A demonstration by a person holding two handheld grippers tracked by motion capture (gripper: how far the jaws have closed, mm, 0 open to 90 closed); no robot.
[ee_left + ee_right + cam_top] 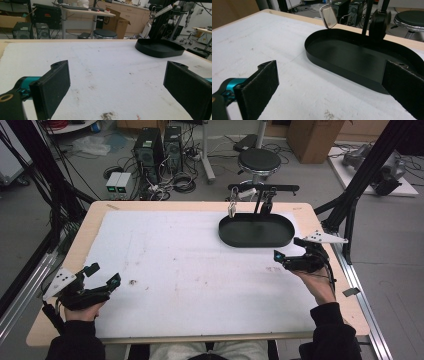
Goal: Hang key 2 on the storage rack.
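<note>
Both hands sit low at the near edge of the tabletop (200, 270), one at each side, which reads to me as a resting, ready stance with nothing picked up. The left gripper (102, 277), at the lower left of the high view, has its jaws spread wide over bare white covering, with nothing between them; a small dark smudge (133, 282) lies just to its right. The right gripper (287, 251), at the right of centre, is likewise spread and empty, its jaws pointing up and left toward the black oval tray (256, 231).

That tray sits in the upper right part of the frame, near the far edge, and looks empty inside. A black stand (263, 187) rises behind it, with a small silvery tag-like piece (328, 16) hanging above the tray's far rim. The tray is near the right gripper, just ahead of it, and well apart from the left one.
</note>
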